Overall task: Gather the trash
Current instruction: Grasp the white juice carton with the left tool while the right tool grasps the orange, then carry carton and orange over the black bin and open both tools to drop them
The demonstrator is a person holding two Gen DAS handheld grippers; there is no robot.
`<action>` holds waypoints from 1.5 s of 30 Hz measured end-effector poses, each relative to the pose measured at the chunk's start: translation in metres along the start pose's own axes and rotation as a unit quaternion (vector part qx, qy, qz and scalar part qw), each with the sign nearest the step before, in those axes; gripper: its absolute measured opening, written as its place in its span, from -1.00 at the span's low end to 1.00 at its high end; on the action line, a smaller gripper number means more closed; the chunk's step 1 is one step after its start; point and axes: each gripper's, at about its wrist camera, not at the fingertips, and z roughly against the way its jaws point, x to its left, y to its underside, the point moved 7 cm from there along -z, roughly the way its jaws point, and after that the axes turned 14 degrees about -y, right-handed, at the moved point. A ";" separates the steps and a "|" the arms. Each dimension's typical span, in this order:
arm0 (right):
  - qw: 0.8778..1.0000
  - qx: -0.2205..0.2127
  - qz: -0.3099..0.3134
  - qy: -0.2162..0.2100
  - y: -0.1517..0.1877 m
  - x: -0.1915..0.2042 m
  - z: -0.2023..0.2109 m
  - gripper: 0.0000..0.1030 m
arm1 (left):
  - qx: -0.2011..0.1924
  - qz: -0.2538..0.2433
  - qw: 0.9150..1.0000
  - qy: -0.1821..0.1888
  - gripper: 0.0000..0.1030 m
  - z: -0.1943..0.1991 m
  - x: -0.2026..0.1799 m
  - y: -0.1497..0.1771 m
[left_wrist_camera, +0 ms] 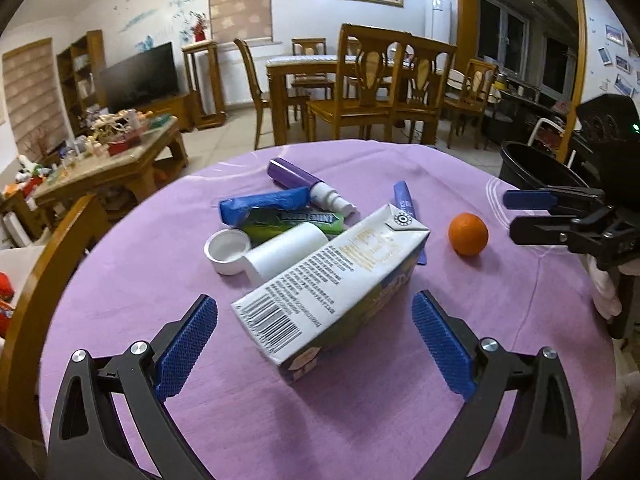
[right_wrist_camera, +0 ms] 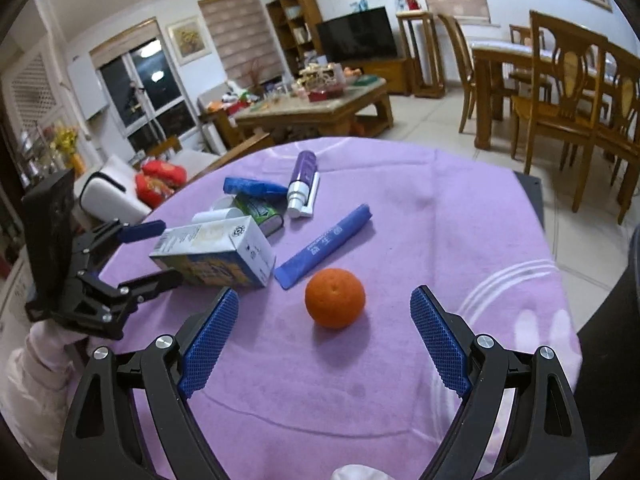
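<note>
The left tongs (left_wrist_camera: 315, 344) are spread wide w/ nothing pinched. The milk box (left_wrist_camera: 332, 280) lies on its side on the purple tabletop (left_wrist_camera: 360, 420), and its near end sits between the two blue pads (left_wrist_camera: 188, 344). The pads don't touch it; there is a gap on each side.

The right tongs (right_wrist_camera: 324, 342) are wide apart too & grasp nothing. The orange (right_wrist_camera: 335, 298) sits on the cloth just past the tips, about in the middle btw them, not touched.

Behind the milk box is a small pile of trash. A white tube (left_wrist_camera: 284, 252) lies right against the box, w/ a white cap (left_wrist_camera: 227, 250) beside it. A green gum pack (left_wrist_camera: 296, 222) and a blue wrapper (left_wrist_camera: 264, 204) are stacked behind the tube. A purple spray bottle (left_wrist_camera: 308, 186) lies at the back, its white end toward the pile. A long blue packet (right_wrist_camera: 326, 246) lies flat btw the box & the orange, near both.

From the left cam, the right tongs show at the right edge, next to the orange. A black bin (left_wrist_camera: 540, 172) stands off the far right side of the tabletop. From the right cam, the left tongs show at the left, right by the milk box.

A bit of pale sleeve (right_wrist_camera: 32, 376) shows under the left tongs.
</note>
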 end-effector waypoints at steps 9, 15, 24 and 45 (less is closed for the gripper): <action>0.997 0.071 0.013 0.039 0.000 -0.009 -0.039 0.03 | 0.024 0.001 0.999 0.036 0.23 -0.006 -0.005 0.005; 0.995 0.090 0.008 0.048 -0.001 -0.018 -0.052 -0.25 | 0.034 -0.012 0.998 0.051 -0.07 -0.002 -0.016 0.009; 0.997 0.079 0.000 0.024 0.002 -0.020 -0.039 -0.28 | 0.011 0.007 0.998 0.057 -0.24 0.016 -0.028 0.003; 0.994 -0.109 -0.017 0.013 -0.011 -0.048 0.154 -0.28 | -0.090 0.049 0.990 0.095 -0.24 0.094 -0.107 -0.068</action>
